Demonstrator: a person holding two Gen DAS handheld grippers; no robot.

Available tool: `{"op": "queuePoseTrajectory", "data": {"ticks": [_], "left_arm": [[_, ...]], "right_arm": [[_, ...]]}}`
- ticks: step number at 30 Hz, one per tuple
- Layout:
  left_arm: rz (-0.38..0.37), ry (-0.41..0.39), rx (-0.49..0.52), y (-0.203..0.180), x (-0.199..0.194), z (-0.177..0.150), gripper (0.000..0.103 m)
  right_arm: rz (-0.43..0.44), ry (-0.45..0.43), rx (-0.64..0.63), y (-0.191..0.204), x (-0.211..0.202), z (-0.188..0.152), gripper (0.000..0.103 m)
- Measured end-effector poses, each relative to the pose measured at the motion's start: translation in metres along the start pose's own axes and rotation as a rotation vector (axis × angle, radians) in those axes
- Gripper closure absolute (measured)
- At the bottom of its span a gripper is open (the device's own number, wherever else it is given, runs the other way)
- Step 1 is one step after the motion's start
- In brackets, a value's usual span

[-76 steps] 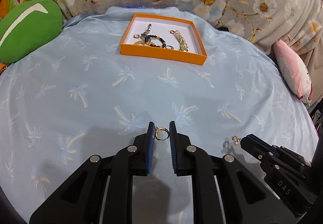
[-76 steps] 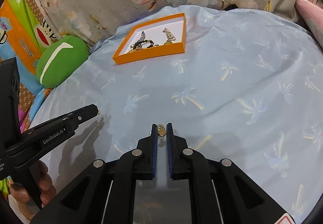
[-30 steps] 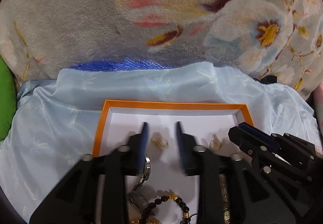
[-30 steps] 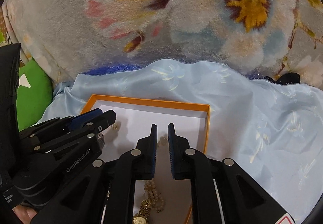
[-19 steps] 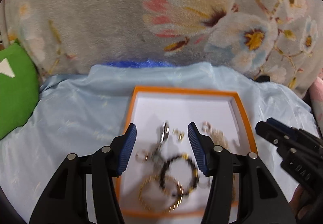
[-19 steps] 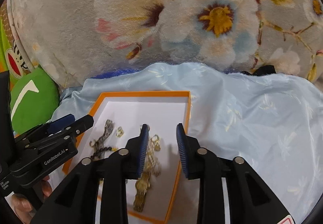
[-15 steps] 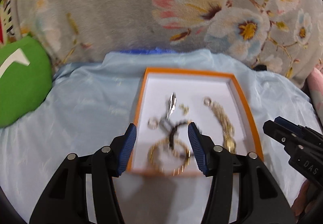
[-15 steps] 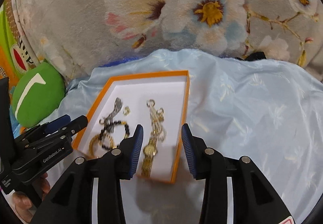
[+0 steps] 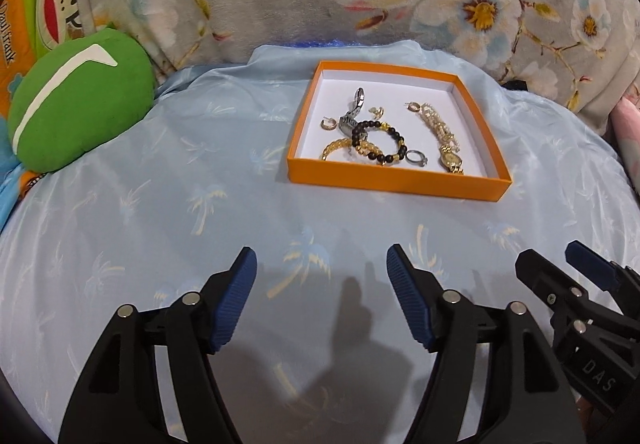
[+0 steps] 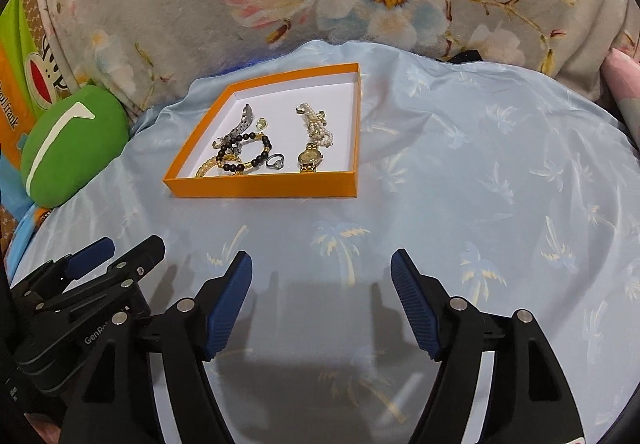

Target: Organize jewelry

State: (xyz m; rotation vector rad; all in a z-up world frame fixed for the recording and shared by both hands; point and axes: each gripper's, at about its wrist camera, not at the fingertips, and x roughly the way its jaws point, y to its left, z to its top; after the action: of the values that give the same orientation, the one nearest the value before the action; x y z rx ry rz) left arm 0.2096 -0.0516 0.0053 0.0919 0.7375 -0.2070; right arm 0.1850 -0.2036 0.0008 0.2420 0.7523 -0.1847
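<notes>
Orange jewelry box (image 9: 396, 183) sits far ahead of both empty, wide-open grippers, left gripper (image 9: 320, 298) and right gripper (image 10: 321, 300), on the blue palm-print bedsheet (image 9: 160, 212).

Both views are evenly and fairly brightly lit from above and behind the cameras. The left gripper (image 9: 321, 268) and right gripper (image 10: 321, 271) cast soft grey shadows forward onto the pale blue sheet (image 9: 160, 212), which shows a mild sheen. Focus is sharp at the centre. Fisheye distortion bends the edges, and the corners fall to black vignette.
</notes>
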Motion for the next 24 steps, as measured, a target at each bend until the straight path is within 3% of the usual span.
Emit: {"op": "queuePoseTrajectory", "data": {"ticks": [9, 24], "left_arm": [[0.089, 0.014, 0.004, -0.004, 0.001, -0.002, 0.037], [0.118, 0.035, 0.006, -0.005, 0.005, -0.003, 0.037]], "right_arm": [[-0.085, 0.0, -0.069, 0.015, 0.001, -0.003, 0.029], [-0.102, 0.014, -0.079, 0.016, 0.004, -0.003, 0.029]]}}
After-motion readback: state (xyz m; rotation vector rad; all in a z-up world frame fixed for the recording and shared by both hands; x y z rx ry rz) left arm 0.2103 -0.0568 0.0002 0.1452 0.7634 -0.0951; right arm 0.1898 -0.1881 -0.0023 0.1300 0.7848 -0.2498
